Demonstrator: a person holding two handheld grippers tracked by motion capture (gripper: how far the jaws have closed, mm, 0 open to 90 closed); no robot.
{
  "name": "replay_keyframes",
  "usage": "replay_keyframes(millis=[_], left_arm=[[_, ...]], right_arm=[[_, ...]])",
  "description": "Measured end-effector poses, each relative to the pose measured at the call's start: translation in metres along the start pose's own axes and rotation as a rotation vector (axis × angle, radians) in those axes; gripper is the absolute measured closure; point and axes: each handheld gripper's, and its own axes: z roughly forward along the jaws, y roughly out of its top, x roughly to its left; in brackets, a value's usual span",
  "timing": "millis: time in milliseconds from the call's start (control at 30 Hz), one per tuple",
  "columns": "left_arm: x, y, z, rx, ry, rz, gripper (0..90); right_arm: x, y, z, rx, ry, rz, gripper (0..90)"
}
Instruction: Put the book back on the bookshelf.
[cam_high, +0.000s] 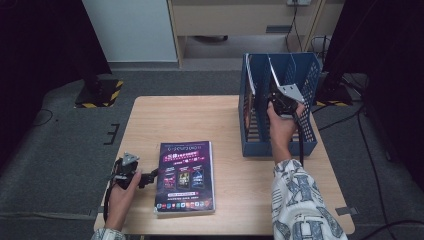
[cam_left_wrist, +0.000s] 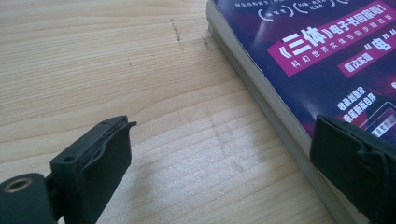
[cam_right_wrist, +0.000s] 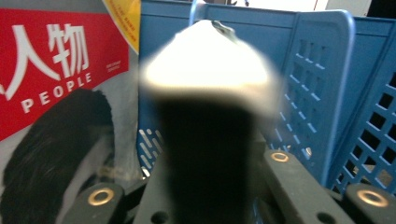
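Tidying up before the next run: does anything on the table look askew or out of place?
Nothing is spilled or damaged. The purple-covered paperback book lies flat and square on the wooden table. In the blue plastic file rack, a thin magazine leans diagonally instead of standing upright, with the right gripper at it.

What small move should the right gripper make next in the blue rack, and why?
Probably open the jaws and let go. The right gripper seems to grip a thin magazine that already stands upright inside the blue rack, beside a red-covered magazine; nothing more looks needed to shelve it.
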Motion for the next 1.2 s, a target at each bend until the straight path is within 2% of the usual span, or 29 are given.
replay_keyframes(millis=[100, 167, 333, 633, 833, 1067, 1200], left_arm=[[0.000, 0.000, 0.000, 0.000, 0.001, 0.001, 4.8], [0.000, 0.000, 0.000, 0.000, 0.001, 0.001, 4.8], [0.000, 0.000, 0.000, 0.000, 0.001, 0.001, 4.8], [-0.001, 0.000, 0.000, 0.001, 0.005, 0.005, 4.8], [-0.001, 0.000, 0.000, 0.005, 0.008, 0.009, 4.7], [-0.001, 0.000, 0.001, 0.006, 0.011, 0.013, 4.6], [-0.001, 0.000, 0.000, 0.011, 0.016, 0.019, 4.8]], right_arm=[[0.003, 0.000, 0.000, 0.004, 0.005, -0.018, 77.5], [0.003, 0.000, -0.001, 0.006, 0.010, -0.013, 76.3], [0.002, 0.000, -0.002, 0.012, 0.031, -0.016, 68.1], [0.001, 0.002, -0.013, 0.013, 0.079, -0.014, 44.3], [-0.003, -0.004, -0.024, 0.009, 0.080, -0.014, 31.0], [-0.009, -0.011, -0.037, 0.015, 0.087, -0.002, 26.1], [-0.010, -0.015, -0.045, 0.032, 0.122, 0.011, 23.3]])
